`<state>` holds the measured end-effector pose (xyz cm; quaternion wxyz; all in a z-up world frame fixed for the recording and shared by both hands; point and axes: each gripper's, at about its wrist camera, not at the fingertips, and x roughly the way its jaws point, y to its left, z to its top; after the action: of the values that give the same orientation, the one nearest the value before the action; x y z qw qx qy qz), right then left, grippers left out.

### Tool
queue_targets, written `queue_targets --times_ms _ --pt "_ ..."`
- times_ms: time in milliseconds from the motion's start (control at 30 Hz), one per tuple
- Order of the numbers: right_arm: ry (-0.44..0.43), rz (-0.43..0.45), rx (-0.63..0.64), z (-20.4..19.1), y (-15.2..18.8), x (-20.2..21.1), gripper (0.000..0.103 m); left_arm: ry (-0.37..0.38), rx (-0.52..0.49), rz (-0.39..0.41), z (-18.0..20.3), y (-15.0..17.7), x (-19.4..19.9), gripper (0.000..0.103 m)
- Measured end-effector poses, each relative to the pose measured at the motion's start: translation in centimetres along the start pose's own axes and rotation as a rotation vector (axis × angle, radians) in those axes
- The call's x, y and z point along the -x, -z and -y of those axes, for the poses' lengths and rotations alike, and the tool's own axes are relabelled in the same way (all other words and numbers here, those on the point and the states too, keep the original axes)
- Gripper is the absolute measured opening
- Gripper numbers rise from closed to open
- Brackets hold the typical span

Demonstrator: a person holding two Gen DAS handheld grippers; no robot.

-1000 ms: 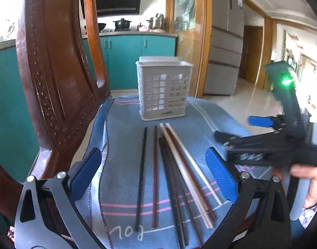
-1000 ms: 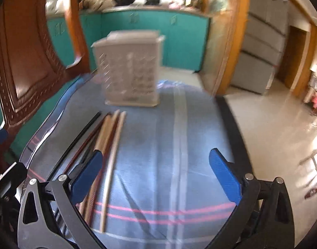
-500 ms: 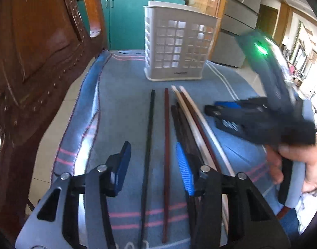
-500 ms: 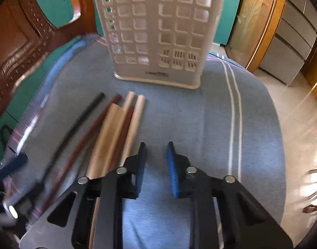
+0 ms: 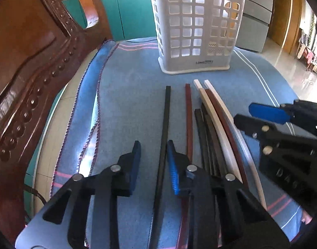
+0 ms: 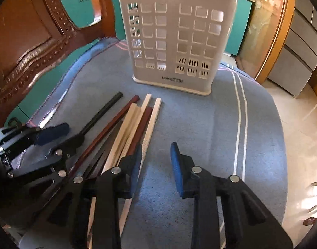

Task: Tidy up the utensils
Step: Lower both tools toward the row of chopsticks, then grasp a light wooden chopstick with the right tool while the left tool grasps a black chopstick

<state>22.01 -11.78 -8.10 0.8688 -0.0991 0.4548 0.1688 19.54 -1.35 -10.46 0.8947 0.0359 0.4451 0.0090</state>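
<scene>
My left hand-held gripper (image 5: 153,164) has come down and narrowed around the black chopstick (image 5: 165,124) on the table, not pinching yet. My right hand-held gripper (image 6: 156,164) hovers narrow beside the pale chopstick (image 6: 151,122), near the basket (image 6: 175,41).

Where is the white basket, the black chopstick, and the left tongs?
white basket (image 5: 196,29): left wrist view, on its front grid wall.
black chopstick (image 5: 166,112): left wrist view, on its upper shaft.
left tongs (image 5: 153,167): left wrist view, midway between their blue tips.
</scene>
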Motion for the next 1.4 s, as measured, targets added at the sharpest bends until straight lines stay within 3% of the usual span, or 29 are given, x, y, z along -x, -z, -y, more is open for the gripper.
queue_targets --times_ms 100,200,300,467,567,700,800,867,933,1033,1100,1200,1300,1400 --pt "0.002 -0.004 0.011 -0.3 -0.2 -0.1 0.030 -0.011 0.018 0.000 -0.2 0.0 0.0 0.025" --pt "0.007 -0.030 0.001 0.6 -0.1 -1.2 0.010 -0.014 0.045 0.002 -0.8 0.0 -0.1 0.025" --pt "0.022 -0.026 0.001 1.3 0.2 -1.3 0.005 -0.018 0.062 0.004 -0.8 0.1 -0.1 0.025" --pt "-0.005 0.020 -0.031 1.6 0.4 0.1 0.007 -0.035 0.085 0.000 -1.0 0.3 0.1 0.032" --pt "-0.029 0.025 -0.034 1.2 0.2 0.1 0.025 -0.043 0.081 0.001 -1.0 0.3 0.1 0.033" --pt "-0.005 0.016 -0.007 0.0 -0.6 -0.9 0.028 -0.044 0.086 -0.001 -1.2 0.4 0.1 0.037" --pt "0.019 0.005 0.030 -0.7 -0.8 -1.2 0.028 -0.048 0.092 -0.004 -1.3 0.4 0.1 0.041" --pt "0.002 -0.016 0.028 -0.8 -0.7 -1.6 0.023 -0.047 0.093 -0.004 -1.5 0.5 0.1 0.041" --pt "0.005 -0.024 0.035 -0.6 -0.8 -1.6 0.011 -0.046 0.094 -0.005 -1.6 0.5 0.1 0.041" --pt "-0.011 -0.033 -0.013 1.0 -0.7 -1.4 0.007 -0.043 0.100 -0.009 -1.6 0.5 0.1 0.041" --pt "-0.016 -0.034 -0.070 2.8 -0.8 -1.1 0.006 -0.030 0.109 -0.011 -1.6 0.4 0.0 0.037" --pt "-0.045 -0.040 -0.160 5.3 -0.5 -1.0 0.006 -0.011 0.105 -0.010 -1.2 0.3 0.0 0.022" --pt "-0.080 -0.045 -0.233 7.1 -0.4 -0.7 0.006 0.047 0.106 -0.020 -0.6 0.0 0.1 0.021" --pt "-0.087 -0.023 -0.250 7.7 -0.7 -0.2 0.008 0.051 0.090 -0.034 0.0 -1.3 -0.2 0.022"
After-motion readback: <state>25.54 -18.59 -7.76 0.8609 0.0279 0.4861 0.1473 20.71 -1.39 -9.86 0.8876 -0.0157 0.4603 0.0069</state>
